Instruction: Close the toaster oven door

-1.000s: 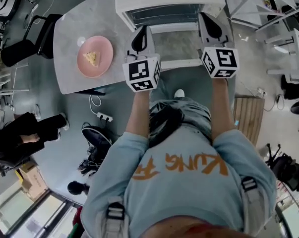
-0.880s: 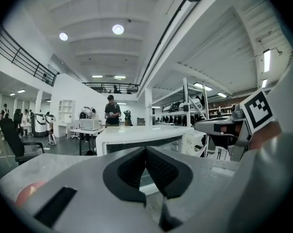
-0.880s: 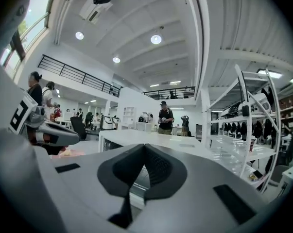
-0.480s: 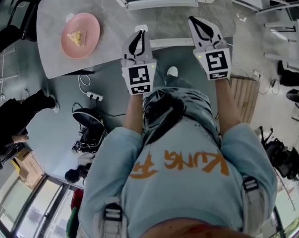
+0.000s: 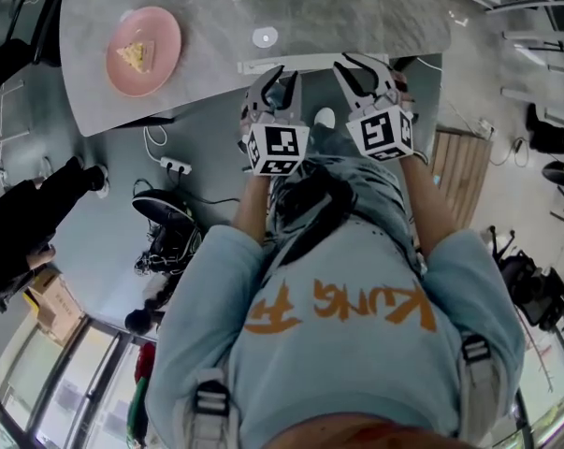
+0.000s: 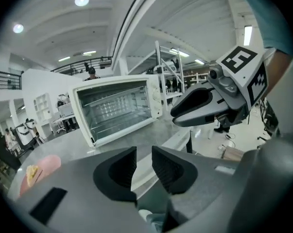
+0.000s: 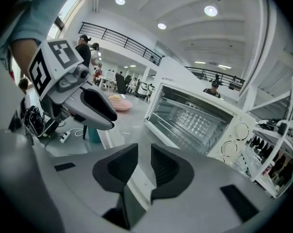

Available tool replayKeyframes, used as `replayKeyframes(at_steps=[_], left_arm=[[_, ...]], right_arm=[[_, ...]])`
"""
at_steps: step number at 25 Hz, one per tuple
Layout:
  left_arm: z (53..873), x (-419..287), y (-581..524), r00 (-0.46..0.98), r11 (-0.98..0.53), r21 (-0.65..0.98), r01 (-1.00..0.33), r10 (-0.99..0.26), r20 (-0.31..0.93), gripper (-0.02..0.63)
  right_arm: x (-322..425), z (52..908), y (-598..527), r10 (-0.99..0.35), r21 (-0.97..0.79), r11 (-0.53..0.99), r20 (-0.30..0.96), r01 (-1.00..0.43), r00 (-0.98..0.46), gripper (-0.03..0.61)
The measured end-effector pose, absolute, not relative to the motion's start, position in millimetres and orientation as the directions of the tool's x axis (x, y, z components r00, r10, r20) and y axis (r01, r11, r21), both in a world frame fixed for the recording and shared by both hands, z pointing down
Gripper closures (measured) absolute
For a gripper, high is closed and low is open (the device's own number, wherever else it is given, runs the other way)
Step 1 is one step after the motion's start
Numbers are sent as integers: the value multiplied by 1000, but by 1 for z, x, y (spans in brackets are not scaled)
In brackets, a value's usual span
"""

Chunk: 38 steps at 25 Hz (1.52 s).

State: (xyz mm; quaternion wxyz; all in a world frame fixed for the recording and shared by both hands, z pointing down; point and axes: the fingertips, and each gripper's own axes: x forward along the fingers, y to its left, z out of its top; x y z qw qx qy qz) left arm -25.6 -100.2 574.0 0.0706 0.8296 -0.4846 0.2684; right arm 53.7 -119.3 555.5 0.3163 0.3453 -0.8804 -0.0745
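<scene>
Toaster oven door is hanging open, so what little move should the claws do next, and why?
Probably ease both claws forward to the oven door's white front edge and lift it. The white toaster oven stands open with its racks showing, and the left claw and right claw, opening with nothing gripped, sit just before that edge.

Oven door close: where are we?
Done: nothing yet; the toaster oven stands open, racks exposed. In hand: left gripper and right gripper sit by the door handle, jaws opening, gripping nothing. Left: lift the handle until the oven is shut.
</scene>
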Motion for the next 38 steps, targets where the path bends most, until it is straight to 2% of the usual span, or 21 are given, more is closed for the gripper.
replayKeyframes(at_steps=[7, 13, 25, 38], left_arm=[[617, -19, -80, 341, -639, -370, -675, -714, 611, 502], [646, -22, -81, 270, -658, -468, -590, -706, 654, 493], [666, -35, -90, 187, -641, -534, -552, -719, 670, 472], [642, -45, -108, 113, -544, -643, -539, -803, 585, 473]], right_arm=[[54, 608, -93, -607, 452, 794, 610, -406, -509, 474], [59, 647, -90, -629, 569, 776, 662, -274, -408, 468], [62, 680, -99, -713, 689, 699, 647, -193, -271, 465], [59, 645, -116, -787, 775, 606, 553, -177, -274, 480]])
